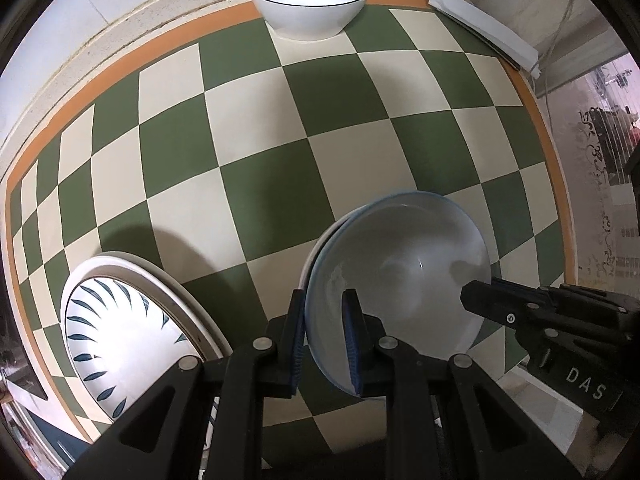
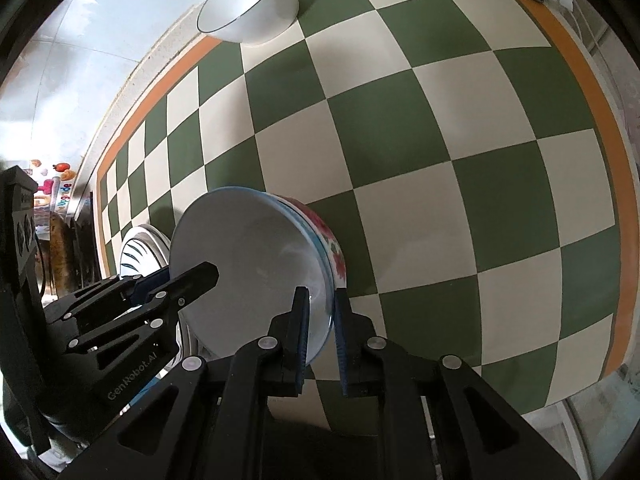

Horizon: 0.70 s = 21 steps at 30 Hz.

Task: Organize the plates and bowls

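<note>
My left tool (image 1: 326,340) and right tool (image 2: 320,332) each clench opposite rims of a pale blue bowl (image 1: 400,280) nested in a floral bowl (image 2: 334,248), above the checkered tabletop (image 1: 260,152). The floral bowl is mostly hidden. A striped plate (image 1: 120,332) is partly cut off.

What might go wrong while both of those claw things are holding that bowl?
Both grippers, left and right, pinch only the thin rim of the pale blue-rimmed bowl, on opposite sides. If they pull unevenly, it could slip or twist free. It also seems nested in a floral bowl, which might drop if lifted together.
</note>
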{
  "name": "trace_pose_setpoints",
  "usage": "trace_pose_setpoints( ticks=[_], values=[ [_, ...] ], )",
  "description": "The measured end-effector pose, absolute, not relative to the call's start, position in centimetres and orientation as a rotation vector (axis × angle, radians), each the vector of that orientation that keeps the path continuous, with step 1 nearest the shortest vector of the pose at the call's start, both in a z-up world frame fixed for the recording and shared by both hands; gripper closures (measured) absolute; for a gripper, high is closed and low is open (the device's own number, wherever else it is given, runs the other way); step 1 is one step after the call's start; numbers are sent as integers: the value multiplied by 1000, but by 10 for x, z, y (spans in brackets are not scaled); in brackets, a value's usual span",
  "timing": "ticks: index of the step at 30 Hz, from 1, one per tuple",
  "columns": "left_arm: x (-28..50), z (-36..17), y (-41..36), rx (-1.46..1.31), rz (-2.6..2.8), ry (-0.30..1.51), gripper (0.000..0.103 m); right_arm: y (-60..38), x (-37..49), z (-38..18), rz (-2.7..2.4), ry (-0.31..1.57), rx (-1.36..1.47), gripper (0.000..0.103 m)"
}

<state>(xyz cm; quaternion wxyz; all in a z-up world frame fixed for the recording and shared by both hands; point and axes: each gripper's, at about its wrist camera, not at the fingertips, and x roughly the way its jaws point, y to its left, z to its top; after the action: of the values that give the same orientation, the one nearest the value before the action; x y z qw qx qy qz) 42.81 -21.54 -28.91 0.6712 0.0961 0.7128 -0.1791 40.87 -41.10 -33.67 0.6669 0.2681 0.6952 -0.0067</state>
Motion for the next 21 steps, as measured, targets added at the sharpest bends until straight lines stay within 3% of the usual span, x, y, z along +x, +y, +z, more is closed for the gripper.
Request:
trace_pose_setpoints(
  ticks=[13, 19, 21],
  values=[
    [430, -285, -205, 158, -392, 1646, 87, -408, 417, -341, 3, 1610, 593, 86],
    [442, -256, -193, 88, -384, 1622, 86, -417, 419, -334, 29, 1626, 631, 86],
    [458, -242, -188, 22, -374, 1599, 83, -426, 426, -322, 43, 1599, 657, 76]
  ],
)
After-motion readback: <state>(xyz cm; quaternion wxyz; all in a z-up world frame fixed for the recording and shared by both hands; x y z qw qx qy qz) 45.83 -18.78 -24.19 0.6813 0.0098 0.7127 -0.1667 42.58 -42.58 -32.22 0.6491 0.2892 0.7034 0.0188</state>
